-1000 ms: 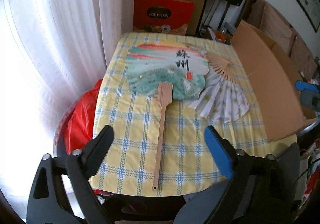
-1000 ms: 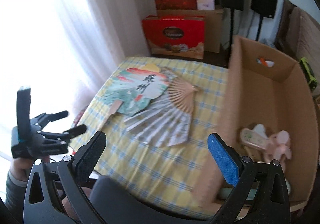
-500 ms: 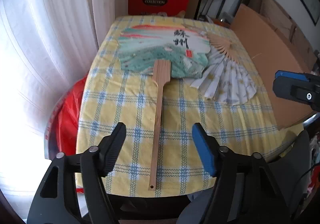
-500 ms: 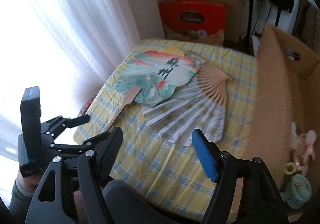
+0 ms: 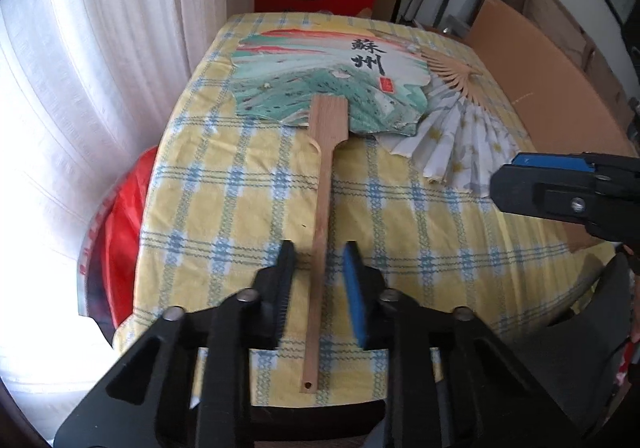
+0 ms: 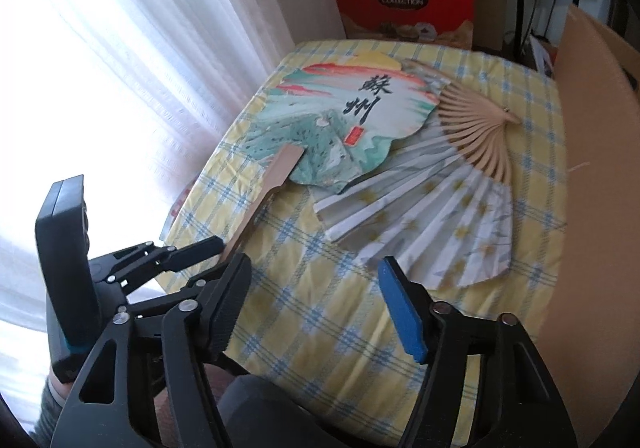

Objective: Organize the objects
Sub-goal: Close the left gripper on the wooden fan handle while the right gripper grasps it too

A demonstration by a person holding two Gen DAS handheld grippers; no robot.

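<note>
Change, left gripper [image 5: 318,262]: jaws were wide 1 s ago, narrower at 0.5 s, now drawn in close on both sides of the wooden handle [image 5: 320,248]; a thin gap shows on each side, so not yet clamped.
Change, approach: camera sits lower and nearer the table edge than 1 s ago; handle runs straight between the fingers.
Meaning: judged as the last instant before the grasp; the painted fan [image 5: 328,84] looks like the 1st item to be picked.
Right gripper [image 6: 316,292]: jaws wide, holding nothing, hovering over the checked tablecloth [image 6: 320,312], to the right of the left gripper.
Fan position: flat on the cloth, leaf ahead of the left gripper, partly overlapping the folding fan [image 5: 460,136].
Long axis: along the handle, in line with the left gripper's fingers.
Pointing: leaf away from the gripper, handle end with its small hole toward it.
Cardboard box [image 6: 592,168]: right of both grippers, likely destination.
</note>
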